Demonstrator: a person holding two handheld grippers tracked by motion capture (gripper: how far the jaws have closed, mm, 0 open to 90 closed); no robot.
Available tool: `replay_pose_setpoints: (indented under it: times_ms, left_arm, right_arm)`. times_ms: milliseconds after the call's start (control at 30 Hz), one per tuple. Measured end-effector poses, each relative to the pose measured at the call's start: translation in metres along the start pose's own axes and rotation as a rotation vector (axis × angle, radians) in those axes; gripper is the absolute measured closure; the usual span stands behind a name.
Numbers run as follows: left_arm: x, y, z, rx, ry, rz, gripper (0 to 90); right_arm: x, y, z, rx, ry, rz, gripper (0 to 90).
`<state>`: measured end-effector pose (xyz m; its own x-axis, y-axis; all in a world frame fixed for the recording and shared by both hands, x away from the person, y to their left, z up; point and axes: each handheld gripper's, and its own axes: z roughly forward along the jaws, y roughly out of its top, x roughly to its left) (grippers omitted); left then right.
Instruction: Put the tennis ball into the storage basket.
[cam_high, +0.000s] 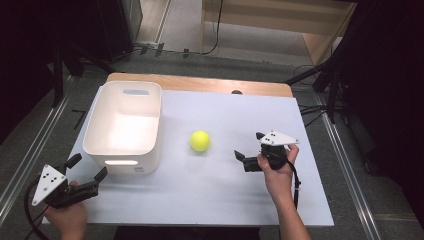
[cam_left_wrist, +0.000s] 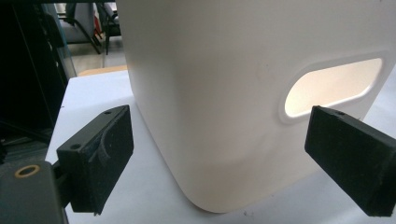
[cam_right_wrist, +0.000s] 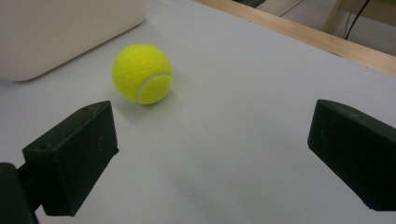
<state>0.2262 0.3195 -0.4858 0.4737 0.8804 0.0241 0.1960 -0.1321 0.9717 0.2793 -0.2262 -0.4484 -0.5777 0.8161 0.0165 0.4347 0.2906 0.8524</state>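
Observation:
A yellow tennis ball (cam_high: 200, 140) lies on the white table (cam_high: 210, 190) near its middle, just right of a white plastic bin (cam_high: 123, 125). My right gripper (cam_high: 248, 146) stands open to the right of the ball, jaws facing it with a gap between. In the right gripper view the ball (cam_right_wrist: 142, 73) rests ahead and left of the open jaws. My left gripper (cam_high: 88, 166) is open at the table's front left, close to the bin's near corner. In the left gripper view the bin wall (cam_left_wrist: 224, 107) with its handle slot (cam_left_wrist: 332, 86) stands right ahead of the jaws.
The bin is empty inside. A wooden strip (cam_high: 200, 84) borders the table's far edge. Metal rails (cam_high: 30, 150) run along both sides, and dark stands and cables (cam_high: 325, 85) sit off the far right corner.

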Motion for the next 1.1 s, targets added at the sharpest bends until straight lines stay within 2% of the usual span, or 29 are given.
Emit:
replay_pose_setpoints:
  times_ms: [200,433,600,733,1100]
  left_arm:
    - [0.0,0.0,0.0,-0.001,-0.004,0.002,7.9]
    - [0.0,0.0,0.0,-0.002,-0.004,0.0,7.9]
    - [0.0,0.0,0.0,-0.002,-0.003,0.0,7.9]
    - [0.001,0.0,-0.001,0.0,-0.004,-0.002,7.9]
    - [0.001,0.0,-0.001,-0.003,-0.005,-0.002,7.9]
  right_arm:
    - [0.003,0.009,0.005,0.016,0.025,-0.029,0.4]
    - [0.003,0.014,0.013,0.034,0.035,-0.031,0.4]
    - [0.004,0.02,0.018,0.046,0.043,-0.052,0.4]
    - [0.004,0.022,0.022,0.052,0.054,-0.043,0.4]
    - [0.005,0.03,0.035,0.073,0.078,-0.059,0.4]
